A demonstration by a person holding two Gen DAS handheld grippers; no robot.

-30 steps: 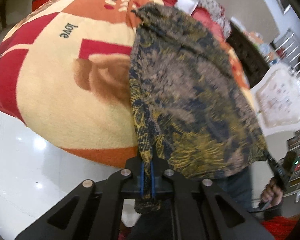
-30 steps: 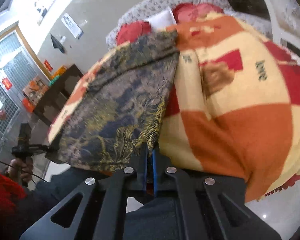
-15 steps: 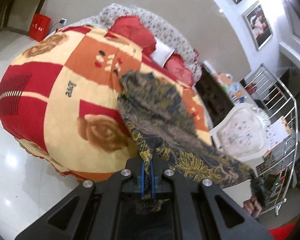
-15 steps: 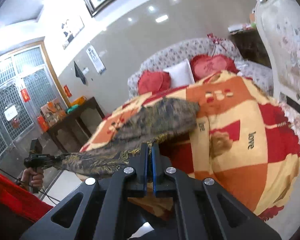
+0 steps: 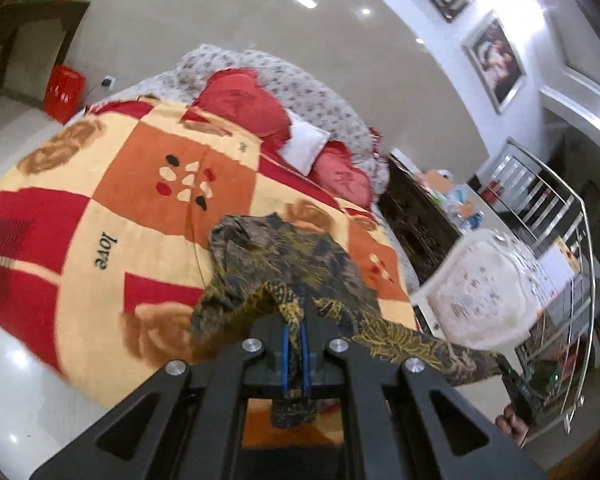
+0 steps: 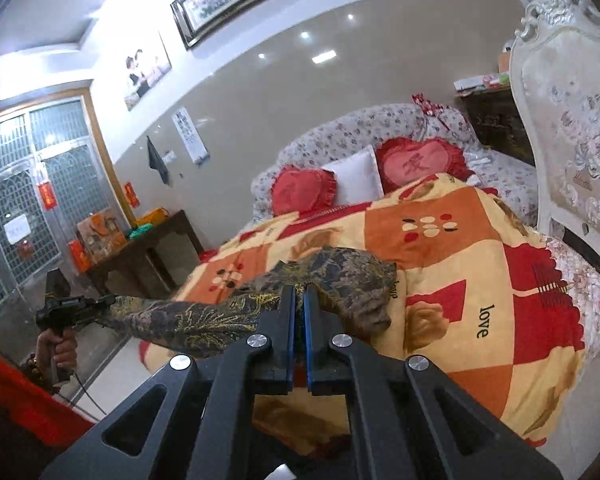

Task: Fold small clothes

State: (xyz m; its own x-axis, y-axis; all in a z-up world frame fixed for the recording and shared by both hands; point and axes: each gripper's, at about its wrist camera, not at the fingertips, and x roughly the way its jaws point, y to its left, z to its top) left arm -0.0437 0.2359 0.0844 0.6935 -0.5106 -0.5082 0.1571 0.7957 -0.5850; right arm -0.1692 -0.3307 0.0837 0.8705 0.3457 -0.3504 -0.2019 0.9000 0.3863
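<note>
Holding patterned garment (image 5: 296, 264) | left gripper (image 5: 294, 320) and right gripper (image 6: 299, 296) each pinched tight on one near corner | edge stretched between them, far half trailing forward onto checked blanket (image 5: 140, 216)

**Garment strung between my two grippers, far end on the bed**

My left gripper (image 5: 295, 330) pinches one near corner of the garment (image 5: 296, 264), and my right gripper (image 6: 299, 312) pinches the other. The near edge runs taut between them, lifted off the blanket (image 5: 140, 248), while the far part rests on the blanket ahead of me. The blanket covers the bed. Behind it, three cushions (image 6: 356, 176) lean side by side against the sofa back (image 6: 340, 136). A side table (image 6: 152, 240) stands left of the bed in the right wrist view. An upholstered chair (image 6: 572, 120) stands to its right, close to me.
</note>
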